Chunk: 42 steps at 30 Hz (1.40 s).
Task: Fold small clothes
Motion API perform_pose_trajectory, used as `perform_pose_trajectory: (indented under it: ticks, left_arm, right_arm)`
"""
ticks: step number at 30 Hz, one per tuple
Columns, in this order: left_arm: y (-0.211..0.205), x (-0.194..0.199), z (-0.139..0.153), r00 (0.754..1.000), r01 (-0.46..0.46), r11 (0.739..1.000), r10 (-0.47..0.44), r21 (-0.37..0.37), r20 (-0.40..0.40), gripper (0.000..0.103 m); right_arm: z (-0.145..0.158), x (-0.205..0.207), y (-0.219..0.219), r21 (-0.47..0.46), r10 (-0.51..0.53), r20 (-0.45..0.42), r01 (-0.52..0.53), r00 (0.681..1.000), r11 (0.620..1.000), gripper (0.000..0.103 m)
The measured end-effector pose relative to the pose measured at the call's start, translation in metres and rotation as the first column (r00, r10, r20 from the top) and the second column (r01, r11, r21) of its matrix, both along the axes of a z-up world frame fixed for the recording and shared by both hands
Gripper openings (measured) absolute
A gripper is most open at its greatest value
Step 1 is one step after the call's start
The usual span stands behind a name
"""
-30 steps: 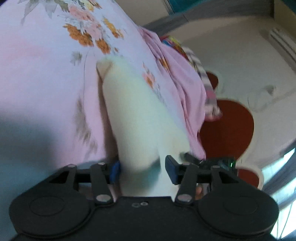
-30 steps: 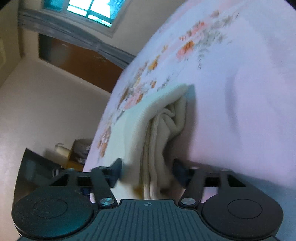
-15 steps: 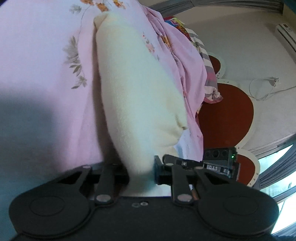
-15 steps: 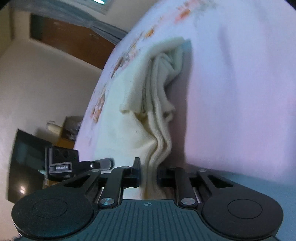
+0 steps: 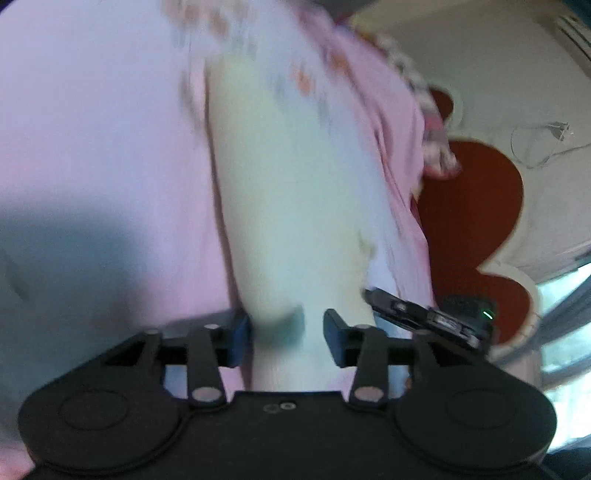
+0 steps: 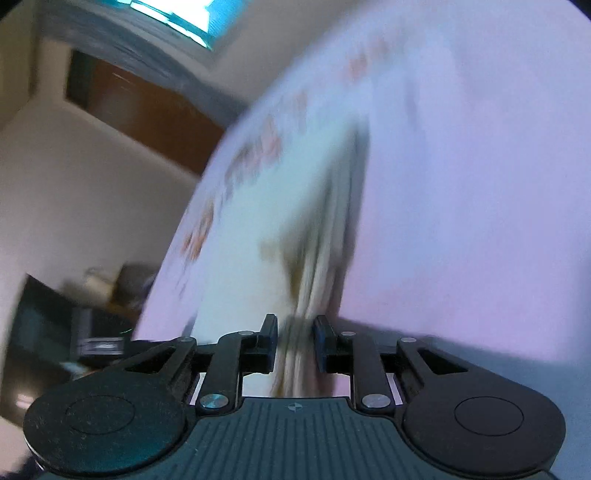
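A cream knitted garment (image 5: 288,192) lies stretched along the pink floral bedsheet (image 5: 103,140), blurred by motion. My left gripper (image 5: 282,328) has its jaws opening, and the garment's near end sits loosely between the pads. In the right wrist view the same cream garment (image 6: 295,221) shows its layered folded edge running toward me. My right gripper (image 6: 295,339) pinches that bunched edge between narrow jaws, which are starting to open. The other gripper (image 5: 424,317) shows at the right of the left wrist view.
The sheet hangs over the bed's right edge beside a striped cloth (image 5: 432,122). A red and cream rug (image 5: 476,206) covers the floor there. In the right wrist view a brown door (image 6: 147,110), a window (image 6: 173,11) and a dark low cabinet (image 6: 48,332) stand left of the bed.
Both grippers closed on the cream garment's near end and pulled it across the sheet. The left jaws have since spread apart again. Both views are now blurred by motion.
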<state>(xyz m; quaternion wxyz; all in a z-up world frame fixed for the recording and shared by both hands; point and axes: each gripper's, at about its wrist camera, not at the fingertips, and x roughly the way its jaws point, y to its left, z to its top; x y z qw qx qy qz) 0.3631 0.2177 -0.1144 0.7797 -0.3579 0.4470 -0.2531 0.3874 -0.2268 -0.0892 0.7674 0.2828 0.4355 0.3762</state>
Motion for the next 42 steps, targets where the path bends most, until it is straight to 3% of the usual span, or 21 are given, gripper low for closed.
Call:
perform_pose_trajectory:
  ticks: [2,3,5,9,11,14,16,20,21,22,23,24,26,27,30,32,33,36,38,40,42]
  left_arm:
    - [0.006,0.007,0.016,0.991,-0.102,0.995,0.100,0.019,0.091,0.046]
    - [0.003,0.016,0.024,0.980,-0.154,0.985,0.144,0.072,0.136,0.046]
    - [-0.008,0.035,0.031,0.966,-0.197,0.972,0.171,0.129,0.193,0.046]
    - [-0.037,0.064,0.022,0.969,-0.194,0.952,0.149,0.237,0.197,0.046]
    - [-0.052,0.068,0.018,0.967,-0.205,0.930,0.144,0.304,0.212,0.046]
    - [-0.062,0.059,0.030,0.961,-0.213,0.894,0.119,0.393,0.252,0.047]
    - [-0.063,0.040,0.033,0.955,-0.229,0.840,0.097,0.492,0.279,0.051]
    - [-0.081,0.002,0.051,0.944,-0.292,0.745,0.122,0.600,0.308,0.057]
    - [-0.088,-0.014,0.058,0.941,-0.305,0.720,0.127,0.624,0.314,0.059]
    - [-0.096,-0.028,0.063,0.936,-0.320,0.699,0.128,0.639,0.329,0.064]
    - [-0.106,-0.047,0.068,0.926,-0.339,0.679,0.121,0.651,0.357,0.068]
    - [-0.115,-0.068,0.073,0.917,-0.347,0.676,0.102,0.650,0.385,0.074]
    - [-0.131,-0.104,0.076,0.928,-0.315,0.685,0.076,0.657,0.366,0.075]
    - [-0.138,-0.123,0.078,0.928,-0.319,0.695,0.091,0.645,0.362,0.075]
    - [-0.151,-0.188,0.098,0.893,-0.360,0.782,0.130,0.509,0.432,0.076]
    - [-0.166,-0.226,0.113,0.858,-0.384,0.783,0.107,0.489,0.502,0.076]
    - [-0.174,-0.244,0.120,0.842,-0.394,0.768,0.081,0.505,0.534,0.076]
    - [-0.195,-0.288,0.137,0.793,-0.477,0.681,0.060,0.555,0.606,0.076]
    - [-0.199,-0.303,0.142,0.795,-0.509,0.649,0.102,0.566,0.598,0.076]
    - [-0.202,-0.315,0.144,0.805,-0.515,0.632,0.126,0.579,0.579,0.076]
    - [-0.208,-0.329,0.147,0.786,-0.562,0.569,0.144,0.600,0.601,0.076]
  right_arm:
    - [0.015,0.016,0.000,-0.029,-0.053,0.075,0.055,0.996,0.998,0.021]
    - [0.019,0.027,0.005,-0.035,-0.064,0.085,0.067,0.994,0.997,0.021]
    - [0.026,0.051,0.022,-0.091,-0.064,0.115,0.075,0.991,0.993,0.021]
    - [0.020,0.078,0.064,-0.204,-0.020,0.209,0.064,0.978,0.977,0.021]
    - [0.002,0.091,0.081,-0.276,0.006,0.188,0.047,0.982,0.960,0.021]
    - [-0.001,0.087,0.084,-0.303,0.027,0.223,0.043,0.974,0.952,0.021]
    - [0.006,0.077,0.074,-0.300,0.026,0.245,0.050,0.969,0.953,0.021]
    - [0.039,0.033,0.067,-0.325,0.029,0.326,0.083,0.945,0.942,0.022]
    - [0.049,0.016,0.062,-0.330,0.022,0.340,0.098,0.940,0.939,0.041]
    - [0.057,-0.002,0.057,-0.338,0.004,0.353,0.124,0.935,0.933,0.097]
    - [0.067,-0.023,0.050,-0.323,-0.037,0.389,0.174,0.920,0.930,0.099]
    - [0.074,-0.046,0.043,-0.290,-0.076,0.433,0.219,0.898,0.932,0.103]
    - [0.084,-0.087,0.034,-0.284,-0.104,0.477,0.265,0.873,0.921,0.103]
    - [0.088,-0.104,0.031,-0.292,-0.105,0.476,0.270,0.873,0.918,0.103]
    - [0.103,-0.159,0.020,-0.260,-0.103,0.498,0.262,0.861,0.929,0.103]
    - [0.115,-0.204,0.016,-0.246,-0.092,0.555,0.269,0.827,0.931,0.103]
    - [0.119,-0.225,0.015,-0.237,-0.081,0.587,0.266,0.806,0.935,0.103]
    - [0.126,-0.276,0.011,-0.237,-0.074,0.662,0.302,0.746,0.924,0.103]
    - [0.130,-0.301,0.011,-0.264,-0.089,0.695,0.369,0.713,0.891,0.103]
    - [0.132,-0.317,0.011,-0.270,-0.106,0.712,0.410,0.694,0.871,0.103]
    - [0.133,-0.329,0.009,-0.248,-0.117,0.718,0.410,0.686,0.878,0.103]
